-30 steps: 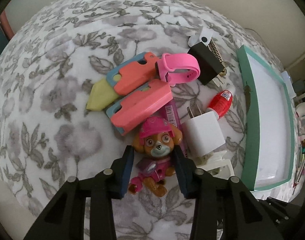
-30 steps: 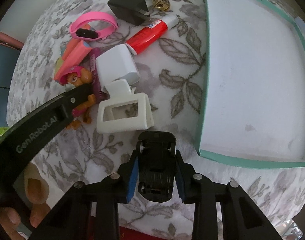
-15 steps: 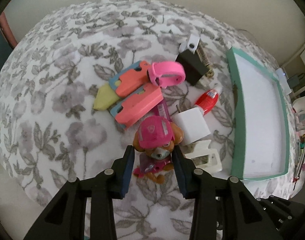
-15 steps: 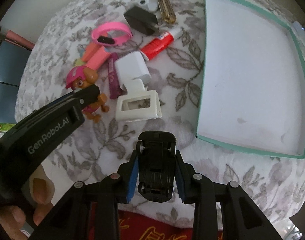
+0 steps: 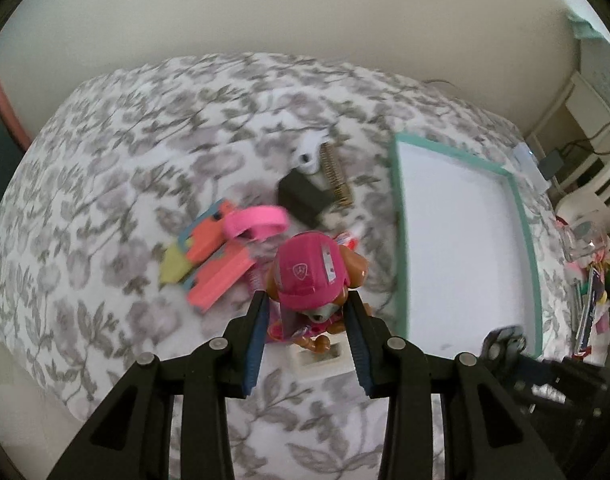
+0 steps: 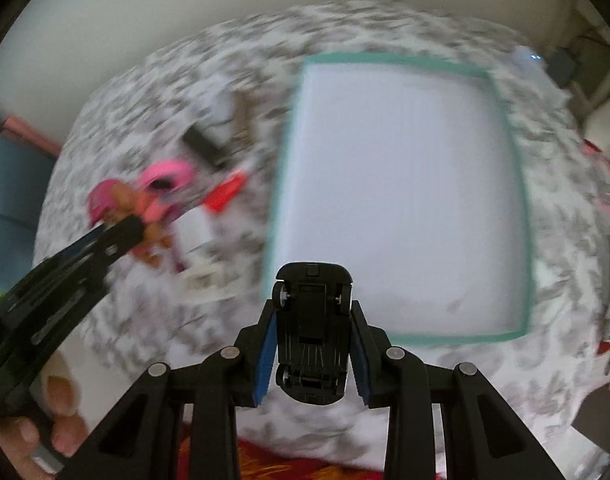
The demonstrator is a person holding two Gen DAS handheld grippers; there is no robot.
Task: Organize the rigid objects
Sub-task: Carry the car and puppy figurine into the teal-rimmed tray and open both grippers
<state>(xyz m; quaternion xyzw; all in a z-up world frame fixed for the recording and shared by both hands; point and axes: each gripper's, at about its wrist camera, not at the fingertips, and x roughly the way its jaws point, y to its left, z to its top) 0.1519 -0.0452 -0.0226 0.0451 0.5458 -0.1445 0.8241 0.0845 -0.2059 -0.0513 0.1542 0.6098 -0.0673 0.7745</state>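
Observation:
A toy puppy in a pink helmet (image 5: pixel 310 276) hangs above the flowered cloth, with my left gripper (image 5: pixel 307 312) shut on its body. The same puppy (image 6: pixel 121 200) shows blurred at the left of the right wrist view, held by the left gripper's fingers (image 6: pixel 117 236). My right gripper (image 6: pixel 312 328) is shut on a black toy car (image 6: pixel 311 328), underside up, lifted over the near left corner of the white tray with a green rim (image 6: pixel 521 240). The tray's rim (image 5: pixel 401 240) lies to the right of the puppy.
On the cloth lie orange cases (image 5: pixel 221 276), a yellow piece (image 5: pixel 173 268), a pink band (image 5: pixel 257 220), a black charger (image 5: pixel 305 198), a gold comb-like piece (image 5: pixel 337 174), a red tube (image 6: pixel 225 196) and a white holder (image 5: pixel 317 358). Clutter (image 5: pixel 589 280) sits past the tray.
Both grippers have risen with their toys; the table looks smaller and farther. The puppy has left the cloth. The right gripper has swung toward the tray, and its view is blurred.

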